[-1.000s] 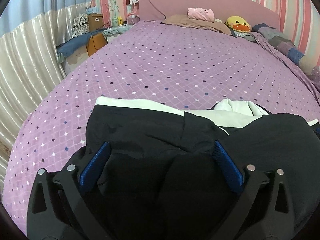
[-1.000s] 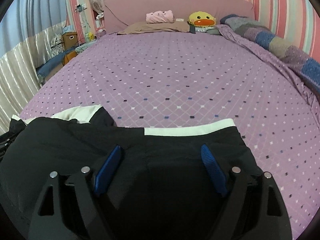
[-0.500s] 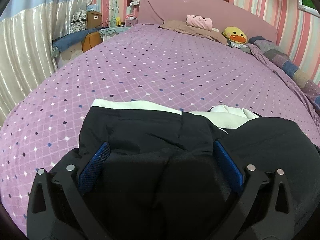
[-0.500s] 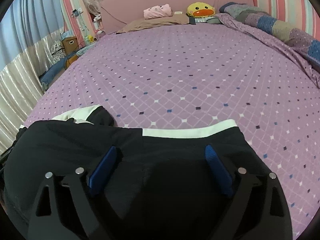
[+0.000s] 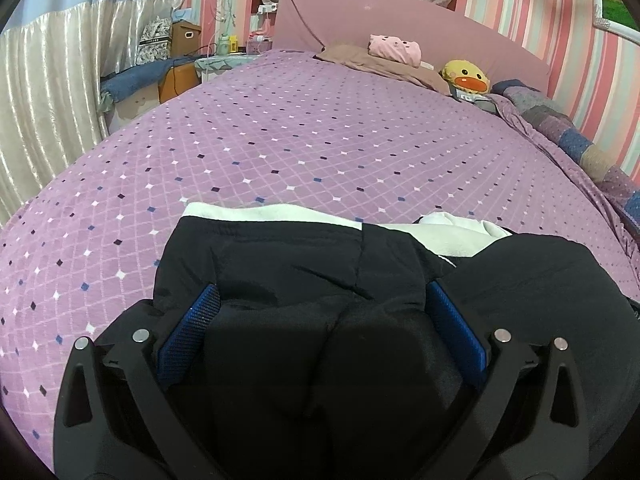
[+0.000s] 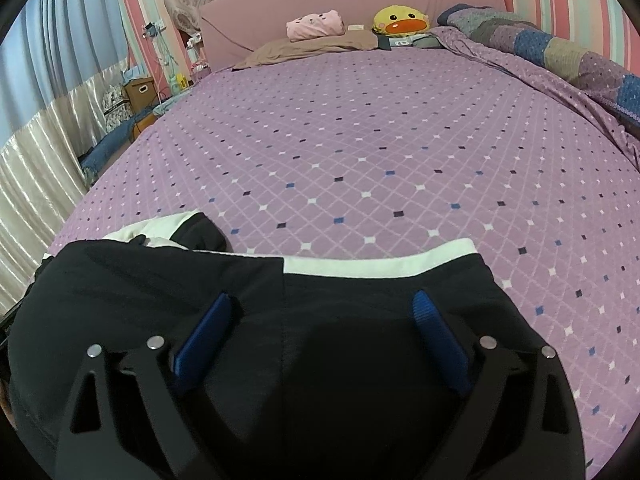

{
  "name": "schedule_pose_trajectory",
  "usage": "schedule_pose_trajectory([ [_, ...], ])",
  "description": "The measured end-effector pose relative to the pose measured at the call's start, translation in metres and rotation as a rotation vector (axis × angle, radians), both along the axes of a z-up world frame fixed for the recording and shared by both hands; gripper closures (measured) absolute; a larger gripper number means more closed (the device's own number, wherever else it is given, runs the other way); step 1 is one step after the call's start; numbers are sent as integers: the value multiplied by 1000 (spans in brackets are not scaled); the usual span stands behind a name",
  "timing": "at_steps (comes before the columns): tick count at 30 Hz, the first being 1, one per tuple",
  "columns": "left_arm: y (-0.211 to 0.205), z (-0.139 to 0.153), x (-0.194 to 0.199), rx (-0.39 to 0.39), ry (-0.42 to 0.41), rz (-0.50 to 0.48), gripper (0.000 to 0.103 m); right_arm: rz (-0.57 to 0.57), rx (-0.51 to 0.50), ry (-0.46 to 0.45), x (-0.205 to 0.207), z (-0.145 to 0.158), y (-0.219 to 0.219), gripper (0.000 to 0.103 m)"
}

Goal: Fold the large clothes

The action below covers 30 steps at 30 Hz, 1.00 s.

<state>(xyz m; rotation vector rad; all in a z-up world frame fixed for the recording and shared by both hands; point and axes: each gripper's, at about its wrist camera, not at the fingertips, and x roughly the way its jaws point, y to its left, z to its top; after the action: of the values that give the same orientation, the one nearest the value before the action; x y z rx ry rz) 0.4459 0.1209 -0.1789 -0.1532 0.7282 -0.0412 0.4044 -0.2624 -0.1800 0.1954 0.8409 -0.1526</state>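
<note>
A black garment with white trim (image 5: 304, 256) lies folded at the near edge of the bed (image 5: 320, 148), spread across the purple diamond-patterned cover. The left gripper (image 5: 320, 312) has its blue fingers (image 5: 188, 332) set wide, with a bulge of black cloth between them; whether the pads press it I cannot tell. The right gripper (image 6: 320, 314) hangs over the same garment (image 6: 360, 300), its fingers (image 6: 438, 340) wide and opening, cloth below them but not pinched. By the bed's far left corner, a brown storage box (image 5: 185, 36) stands among bedside clutter; its contents are hidden. At the headboard edge sit a pink pillow (image 5: 394, 45) and a yellow duck plush (image 5: 466, 77).
</note>
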Motion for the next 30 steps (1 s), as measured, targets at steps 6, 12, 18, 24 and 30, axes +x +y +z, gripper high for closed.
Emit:
schedule_pose_trajectory([
  [6, 0, 0, 1, -4, 6, -3, 3, 0, -7, 2, 1, -2, 0, 10],
  [12, 2, -1, 0, -6, 10, -5, 3, 2, -10, 8, 3, -4, 0, 9],
  [18, 1, -2, -1, -5, 14, -5, 3, 0, -22, 23, 7, -8, 1, 7],
  [24, -4, 2, -9, 44, 48, 13, 3, -1, -77, -59, -10, 7, 8, 7],
  [30, -35, 48, -56, 91, 25, -46, 3, -38, -70, -218, -83, 59, 0, 6],
])
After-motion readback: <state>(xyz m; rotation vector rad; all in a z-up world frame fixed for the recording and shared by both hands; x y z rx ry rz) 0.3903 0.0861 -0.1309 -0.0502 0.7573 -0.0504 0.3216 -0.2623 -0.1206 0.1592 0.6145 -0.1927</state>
